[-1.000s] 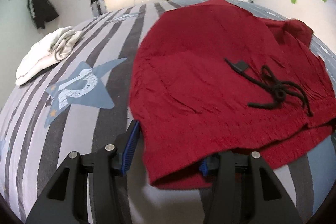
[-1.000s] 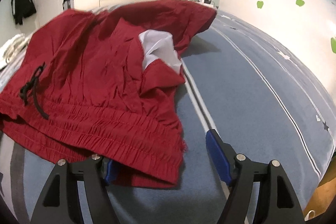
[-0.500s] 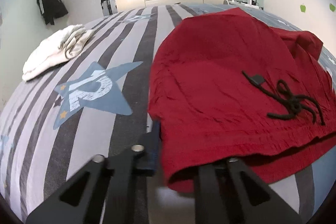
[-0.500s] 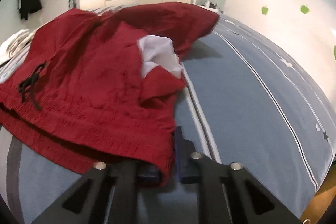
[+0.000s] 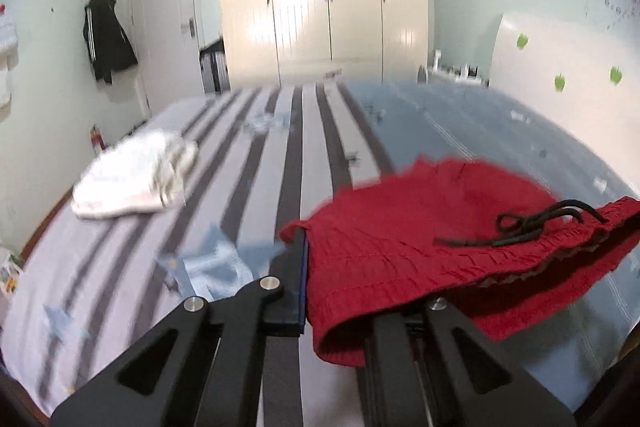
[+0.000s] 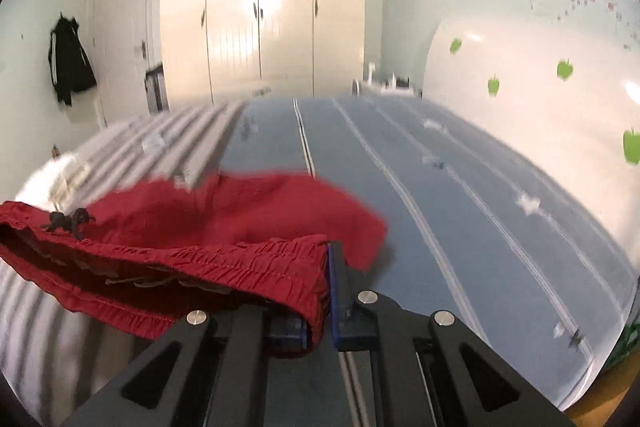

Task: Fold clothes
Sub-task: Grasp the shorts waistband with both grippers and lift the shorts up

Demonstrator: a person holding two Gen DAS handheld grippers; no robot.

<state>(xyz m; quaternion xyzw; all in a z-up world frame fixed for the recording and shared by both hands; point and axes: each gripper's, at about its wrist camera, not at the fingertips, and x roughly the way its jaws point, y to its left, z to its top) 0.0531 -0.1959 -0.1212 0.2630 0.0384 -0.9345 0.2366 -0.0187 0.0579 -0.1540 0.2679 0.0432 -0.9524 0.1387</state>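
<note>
Both grippers, left [image 5: 304, 267] and right [image 6: 326, 279], jaws newly clamped on the red shorts' [image 5: 420, 243] waistband, had lifted it off the bed [image 5: 280, 155], ready for folding.

The left gripper [image 5: 306, 279] is clamped tight on the waistband corner of the red shorts [image 5: 420, 247], pointing forward and somewhat downward. The right gripper [image 6: 326, 291] is likewise closed on the opposite waistband corner, angled the same way, its blue pads pinching the fabric.
</note>
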